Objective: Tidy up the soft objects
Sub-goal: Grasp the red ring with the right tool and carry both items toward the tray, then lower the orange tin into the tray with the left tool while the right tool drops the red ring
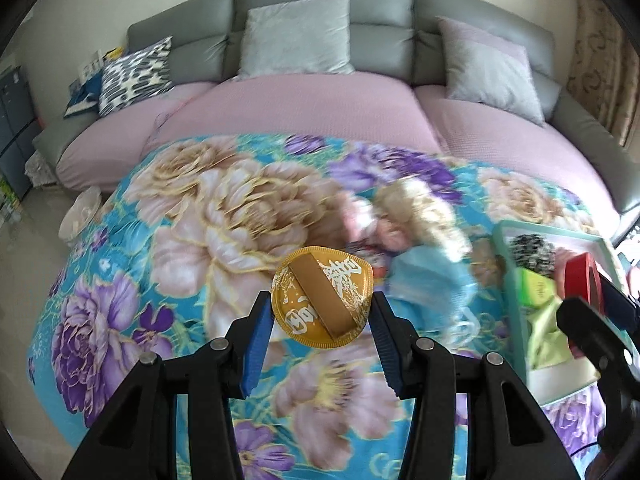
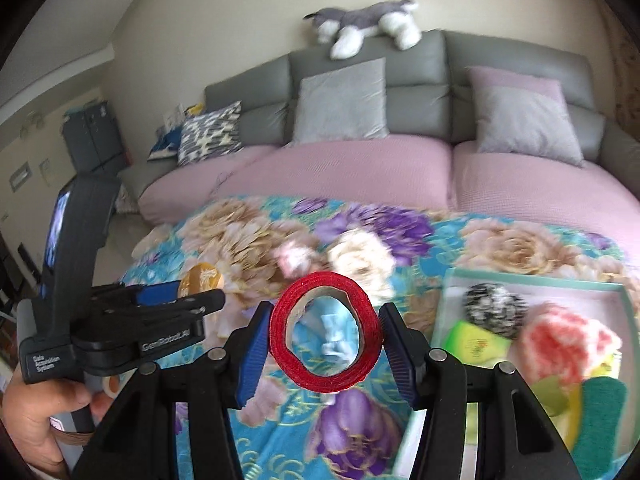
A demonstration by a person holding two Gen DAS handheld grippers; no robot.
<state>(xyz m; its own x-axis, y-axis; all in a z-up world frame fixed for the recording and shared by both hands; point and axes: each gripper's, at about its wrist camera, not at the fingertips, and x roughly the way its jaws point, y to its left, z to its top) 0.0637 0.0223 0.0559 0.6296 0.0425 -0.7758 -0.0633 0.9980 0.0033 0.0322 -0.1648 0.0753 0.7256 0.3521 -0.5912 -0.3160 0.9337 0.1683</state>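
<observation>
My left gripper point(image 1: 322, 300) is shut on a round golden pad point(image 1: 316, 280) with white print and a tan strap, held above the floral blanket point(image 1: 192, 216). My right gripper point(image 2: 325, 320) is shut on a squeezed red tape roll point(image 2: 280, 332). A blonde doll point(image 1: 420, 216) in a blue dress lies blurred on the blanket beyond both grippers. At the right stands a teal tray point(image 2: 520, 276) holding a black-and-white pompom point(image 2: 494, 308), a pink fluffy ball point(image 2: 568, 344) and a yellow-green item point(image 2: 476, 340). The left gripper point(image 2: 180, 292) shows in the right wrist view, with a hand point(image 2: 36, 412) on its handle.
Behind the blanket is a grey sofa point(image 2: 448, 52) with pink seat covers point(image 1: 304, 108), grey pillows point(image 1: 296, 36) and a patterned pillow point(image 1: 136, 72). A plush husky point(image 2: 360, 24) lies on the sofa back. A white dish-like thing point(image 1: 80, 212) sits by the blanket's left edge.
</observation>
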